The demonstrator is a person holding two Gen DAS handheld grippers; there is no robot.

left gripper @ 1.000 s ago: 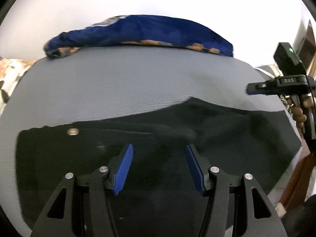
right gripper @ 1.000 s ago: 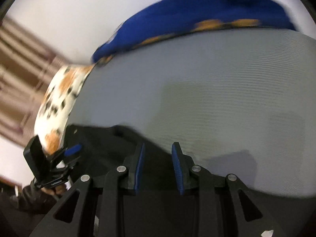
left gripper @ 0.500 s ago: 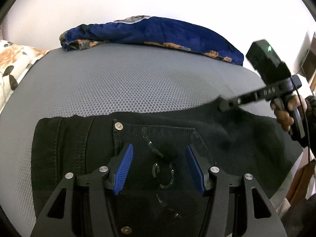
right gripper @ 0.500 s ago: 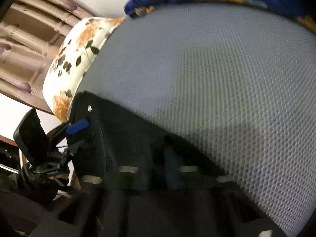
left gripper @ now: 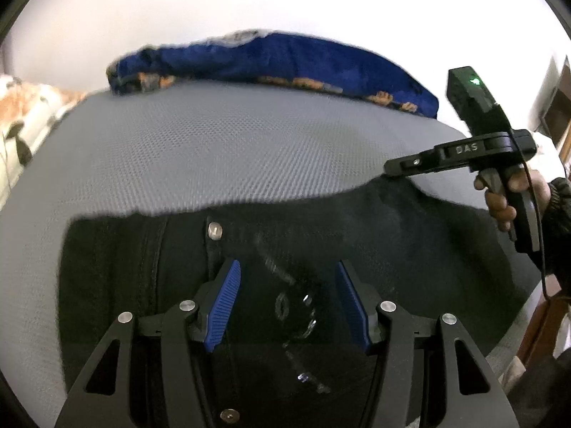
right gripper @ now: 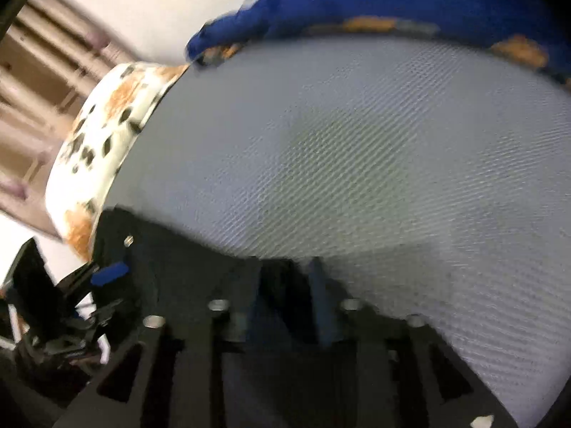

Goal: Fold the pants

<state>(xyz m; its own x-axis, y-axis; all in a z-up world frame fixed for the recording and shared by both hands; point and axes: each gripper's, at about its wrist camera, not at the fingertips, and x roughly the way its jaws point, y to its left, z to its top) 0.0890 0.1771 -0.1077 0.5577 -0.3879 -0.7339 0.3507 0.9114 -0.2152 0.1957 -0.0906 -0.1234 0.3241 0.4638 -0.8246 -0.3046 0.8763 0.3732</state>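
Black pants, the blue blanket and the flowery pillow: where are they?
black pants (left gripper: 410, 249), left wrist view, on the bare leg fabric.
blue blanket (left gripper: 285, 57), left wrist view, on its blue top.
flowery pillow (right gripper: 107, 125), right wrist view, on its spotted white cover.

Beyond the black pants (left gripper: 285, 249) the grey bed (left gripper: 214, 149) lies bare and wide, with room for a hand-held gripper to pass. At its far edge the blue blanket (left gripper: 285, 57) makes a low barrier before the wall. On the left side a flowered pillow (right gripper: 107, 125) borders the bed.
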